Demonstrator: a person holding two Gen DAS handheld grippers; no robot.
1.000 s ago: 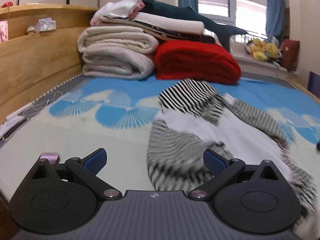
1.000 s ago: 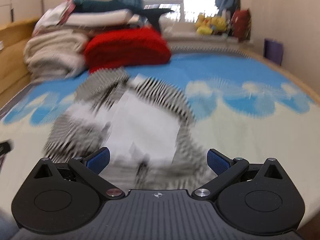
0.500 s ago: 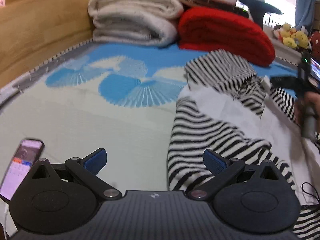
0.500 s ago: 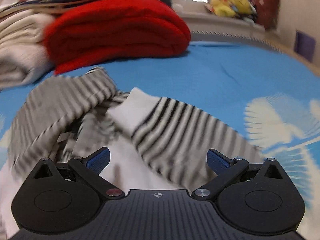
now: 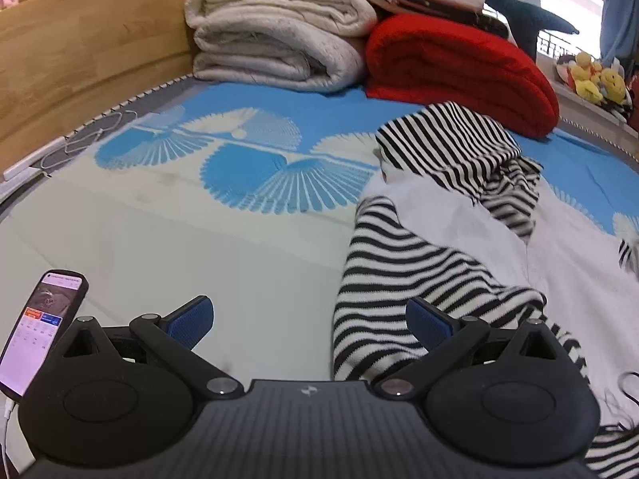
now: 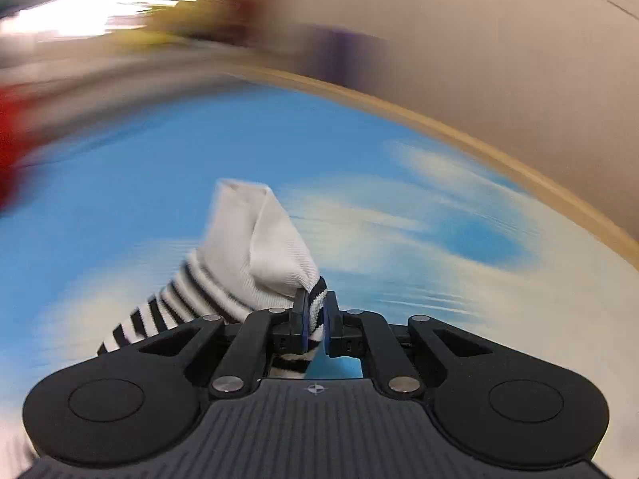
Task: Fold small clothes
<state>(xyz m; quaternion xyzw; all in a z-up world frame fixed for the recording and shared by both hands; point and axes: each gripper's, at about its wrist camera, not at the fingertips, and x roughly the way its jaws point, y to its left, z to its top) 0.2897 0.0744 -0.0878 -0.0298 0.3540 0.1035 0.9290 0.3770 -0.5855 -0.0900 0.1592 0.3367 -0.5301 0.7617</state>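
Striped garment [image 5: 431, 279]: right tool [image 6: 315, 319] pinches its cuff, left tool [image 5: 309, 323] spread.

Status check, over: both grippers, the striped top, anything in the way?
Left gripper open, low beside striped top. Right gripper shut on its white sleeve cuff. Phone lies left of the left fingers.

You cannot read any text here; the phone [image 5: 40, 329] at lower left shows a screen, but its writing is too small.
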